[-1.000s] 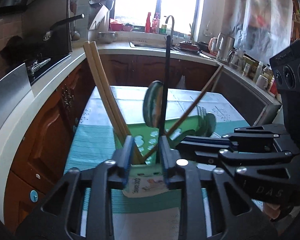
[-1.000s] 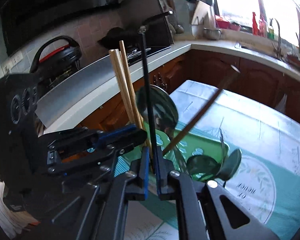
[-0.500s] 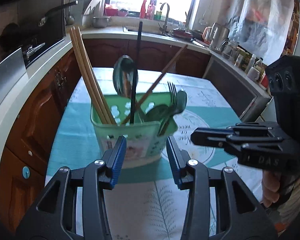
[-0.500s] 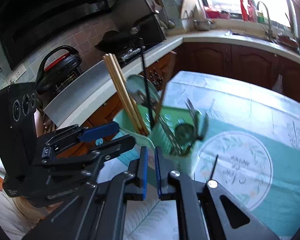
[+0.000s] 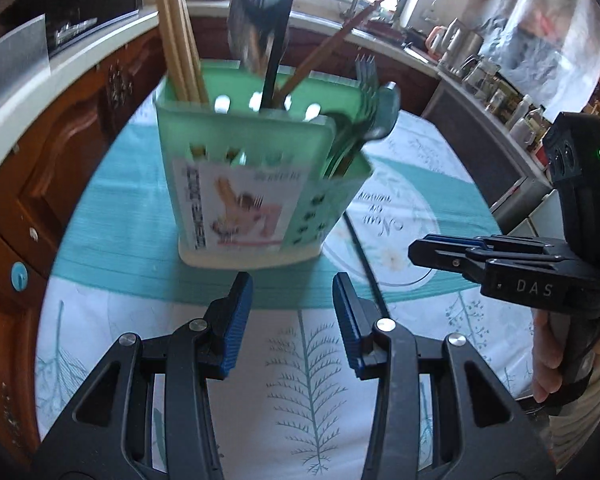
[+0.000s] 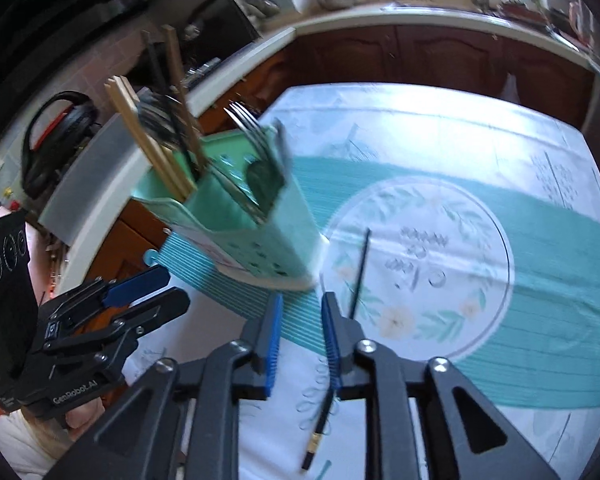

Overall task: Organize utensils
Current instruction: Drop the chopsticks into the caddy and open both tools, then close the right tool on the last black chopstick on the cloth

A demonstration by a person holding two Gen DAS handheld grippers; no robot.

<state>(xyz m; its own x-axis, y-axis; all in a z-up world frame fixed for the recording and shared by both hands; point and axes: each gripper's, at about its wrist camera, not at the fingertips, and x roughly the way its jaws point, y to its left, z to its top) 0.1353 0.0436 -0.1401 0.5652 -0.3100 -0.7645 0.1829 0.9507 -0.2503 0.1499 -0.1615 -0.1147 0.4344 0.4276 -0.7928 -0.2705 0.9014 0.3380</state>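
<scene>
Chopstick loose on table beside holder; right gripper slightly parted above it, left gripper wide apart, empty.

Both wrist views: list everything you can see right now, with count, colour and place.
Utensil holder: one, green with a picture label, standing on the tablecloth ahead of both tools.
Wooden chopsticks: a light pair upright at the holder's left, plus one darker stick leaning right.
Black chopstick in holder: one, upright in the middle.
Spoon: one, dark metal, behind the black stick.
Fork: one, metal, right compartment, with other blurred metal pieces.
Loose black chopstick: one, lying on the tablecloth right of the holder.
Tablecloth: one, white and teal, floral.
Left tool: open, empty.
Right tool: slightly open, empty.
</scene>
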